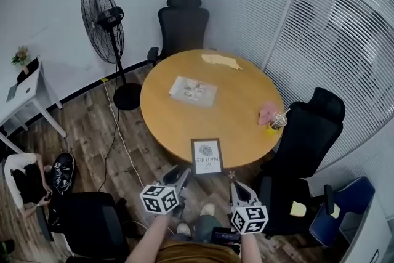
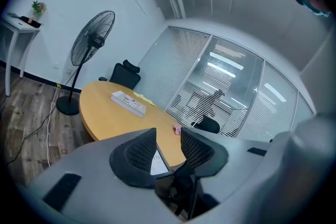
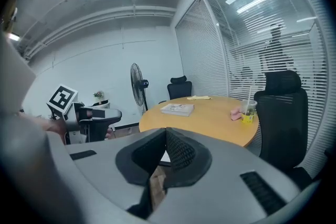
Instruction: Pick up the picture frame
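The picture frame (image 1: 207, 157) has a dark border and a white print, and lies flat at the near edge of the round wooden table (image 1: 234, 101). My left gripper (image 1: 182, 178) hovers just short of the frame's lower left corner. Its jaws stand open in the left gripper view (image 2: 168, 132), and a strip of the frame (image 2: 157, 161) shows through the gap, untouched. My right gripper (image 1: 236, 188) is below the frame's right corner, off the table. In the right gripper view (image 3: 166, 130) its tips meet, with nothing held between them.
On the table lie a booklet (image 1: 192, 90), a yellow cloth (image 1: 220, 61), a pink object (image 1: 268, 111) and a plastic cup (image 1: 277, 121). Black office chairs stand at the right (image 1: 311, 132), far side (image 1: 181, 21) and near left (image 1: 86, 225). A floor fan (image 1: 103, 21) stands left; a person sits low at left (image 1: 24, 180).
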{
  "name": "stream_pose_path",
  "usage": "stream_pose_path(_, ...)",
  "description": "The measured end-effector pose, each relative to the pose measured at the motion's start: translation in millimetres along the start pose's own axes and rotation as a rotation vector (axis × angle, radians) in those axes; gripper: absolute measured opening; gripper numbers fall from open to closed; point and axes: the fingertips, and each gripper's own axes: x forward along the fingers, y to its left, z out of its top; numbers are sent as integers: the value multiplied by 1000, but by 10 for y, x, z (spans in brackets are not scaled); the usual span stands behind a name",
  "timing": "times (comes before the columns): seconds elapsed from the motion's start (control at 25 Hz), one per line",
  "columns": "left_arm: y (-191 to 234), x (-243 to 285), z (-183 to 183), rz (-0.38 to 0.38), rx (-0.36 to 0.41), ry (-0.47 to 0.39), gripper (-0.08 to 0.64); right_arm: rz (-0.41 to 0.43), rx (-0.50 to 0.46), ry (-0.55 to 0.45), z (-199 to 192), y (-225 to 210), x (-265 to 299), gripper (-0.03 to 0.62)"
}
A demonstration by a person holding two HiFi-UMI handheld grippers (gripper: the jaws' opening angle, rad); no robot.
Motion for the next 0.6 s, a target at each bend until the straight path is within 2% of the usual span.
stream_pose_path(0.24,128,140,89,14,-25,-14,152,20,-33,13,1,23,203,12)
stream_pose_path(0.6,222,438,1,24,-21,30,152,30,-15,44,-72,-195,480,12)
